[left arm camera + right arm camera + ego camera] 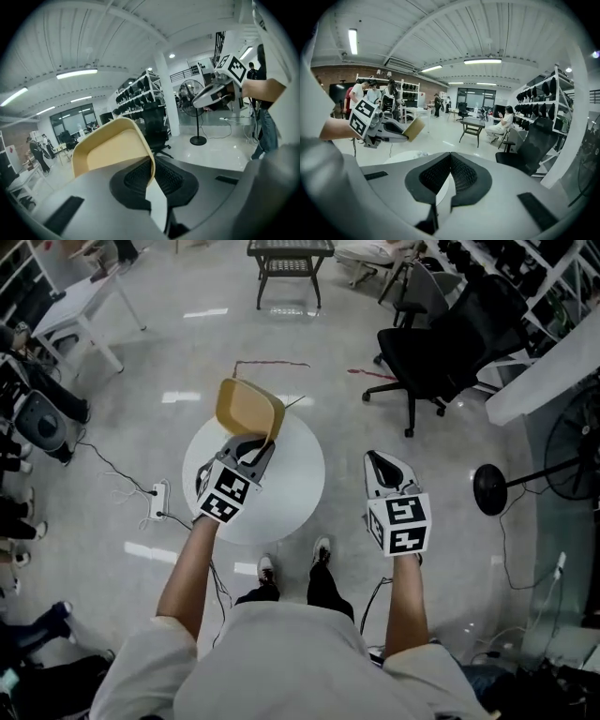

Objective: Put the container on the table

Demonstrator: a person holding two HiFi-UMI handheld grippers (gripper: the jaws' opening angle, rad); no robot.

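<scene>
A tan plastic container (248, 409) hangs tilted over the far edge of a round white table (292, 486). My left gripper (259, 441) is shut on its rim. In the left gripper view the container's wall (112, 151) stands between the dark pads (161, 177), pinched at its edge. My right gripper (378, 461) hovers to the right of the table, shut, with nothing between its pads (461, 173). The right gripper view shows the left gripper (389, 131) with the container (414, 129) above the table (410, 155).
A black office chair (450, 343) stands at the back right, and a floor fan's round base (487, 488) sits to the right. A power strip (157, 501) with cables lies left of the table. A dark side table (289, 259) is farther back. The person's shoes (292, 563) are by the table's near edge.
</scene>
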